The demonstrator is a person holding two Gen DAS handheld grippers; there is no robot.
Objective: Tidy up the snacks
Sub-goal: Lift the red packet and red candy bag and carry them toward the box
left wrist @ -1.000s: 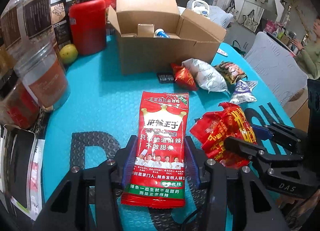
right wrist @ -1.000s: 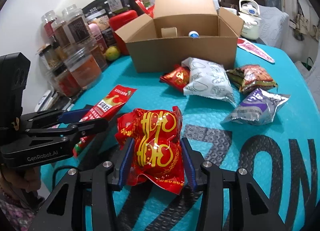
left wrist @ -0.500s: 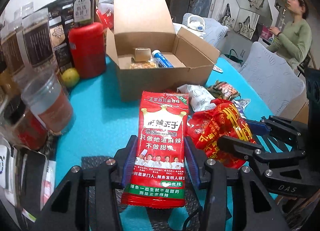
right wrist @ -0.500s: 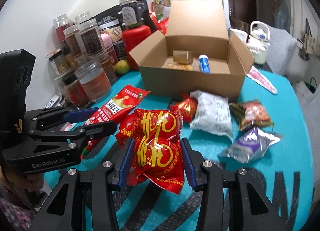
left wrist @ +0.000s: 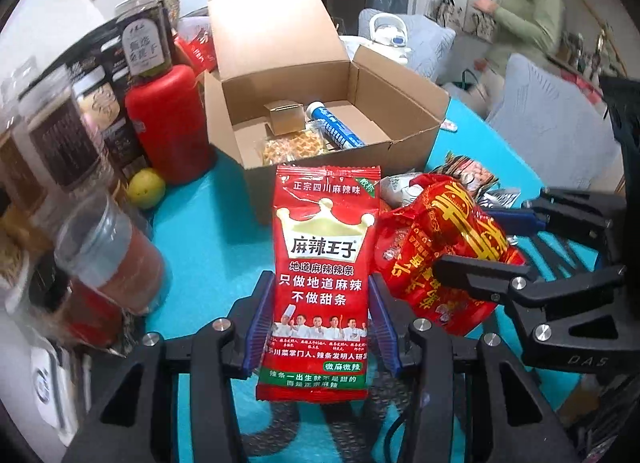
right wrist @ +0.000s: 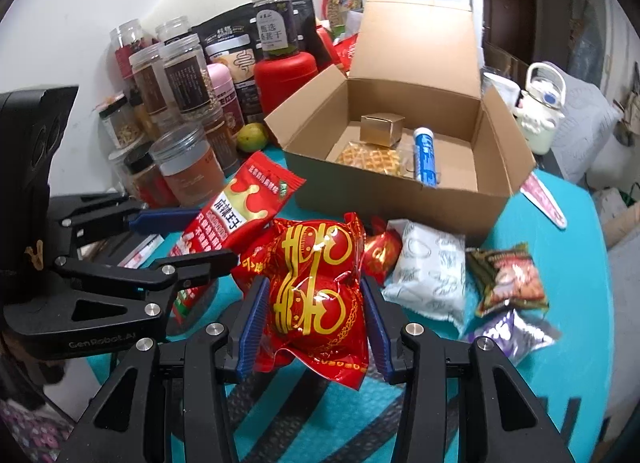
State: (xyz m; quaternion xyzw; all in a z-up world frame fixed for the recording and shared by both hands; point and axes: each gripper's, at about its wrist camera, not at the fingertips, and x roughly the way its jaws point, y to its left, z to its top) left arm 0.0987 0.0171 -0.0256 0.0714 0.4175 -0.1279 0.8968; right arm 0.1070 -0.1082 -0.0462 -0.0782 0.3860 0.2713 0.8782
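Flat red packet: the flat red spicy-strip packet (left wrist: 322, 283) is up off the teal tabletop (left wrist: 208, 231), just short of the cardboard box (left wrist: 320, 119).
Left gripper (left wrist: 320, 327): blue-padded fingers (left wrist: 260, 319) clamped on the packet's lower edges.
Puffy red bag: the puffy red-and-gold bag (right wrist: 318, 287) hangs alongside, also clear of the tabletop.
Right gripper (right wrist: 314, 327): fingers squeezed on that bag's sides.
Box: open, with a gold carton (right wrist: 382, 129), a waffle pack (right wrist: 370, 159) and a blue tube (right wrist: 424, 161) inside.
Tabletop: a white pouch (right wrist: 430, 267), more wrappers, and jars (right wrist: 176, 79) at the left.
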